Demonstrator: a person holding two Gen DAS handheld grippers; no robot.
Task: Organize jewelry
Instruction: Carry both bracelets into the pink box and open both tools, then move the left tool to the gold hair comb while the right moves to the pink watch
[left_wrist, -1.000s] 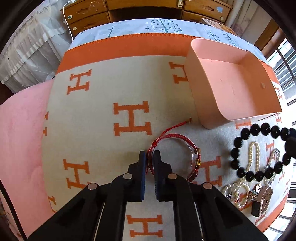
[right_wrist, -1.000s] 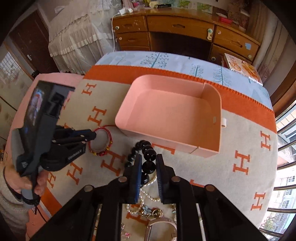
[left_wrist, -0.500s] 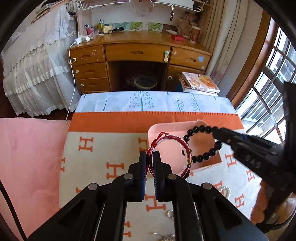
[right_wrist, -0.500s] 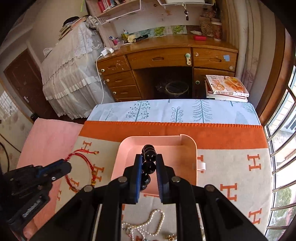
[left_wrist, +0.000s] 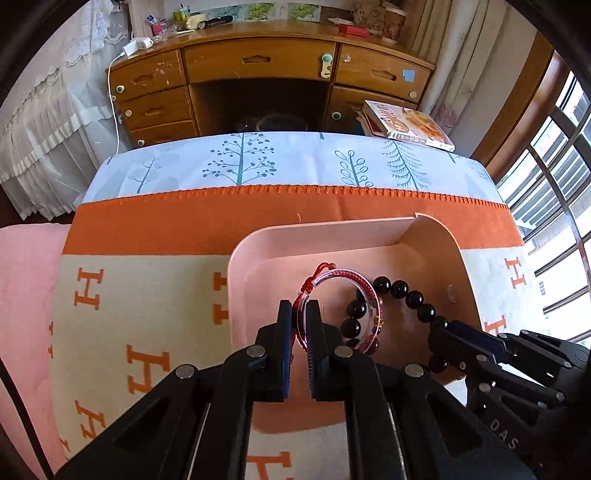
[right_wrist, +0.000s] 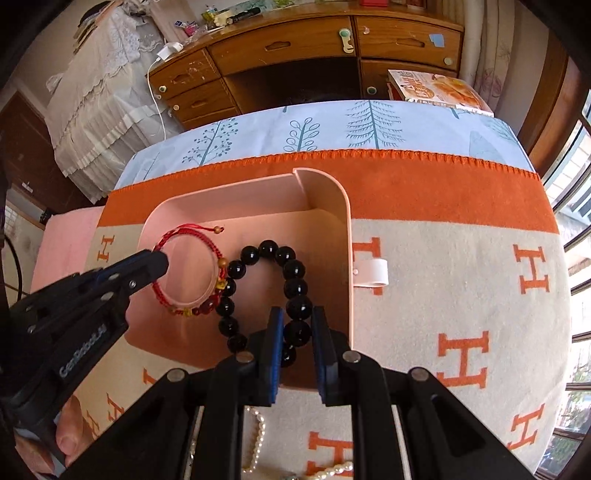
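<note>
Placing step: the left gripper (left_wrist: 298, 314) jaws pinch the red bracelet (right_wrist: 192, 273), the right gripper (right_wrist: 295, 332) jaws pinch the black bead bracelet (right_wrist: 273, 291), both over the pink tray (right_wrist: 332, 192); probably not touching its floor. Next, both must spread to release.

A wooden desk (left_wrist: 258, 70) with brass-free carved drawer pulls fills the top of the frame, its dark kneehole at the centre and small clutter along its top edge, while a stack of books (left_wrist: 406, 123) sits at its right foot. White pleated lace fabric (left_wrist: 44, 122) hangs at the upper left with a white charger and cable (left_wrist: 136, 44) beside it, and pale curtains (left_wrist: 443, 55) drop at the upper right. Daylight comes through a dark-framed window (left_wrist: 554, 184) along the right edge, falling on a pale blue sheet printed with trees (left_wrist: 295, 162) and an orange-and-cream blanket patterned with H letters (left_wrist: 147, 295).
</note>
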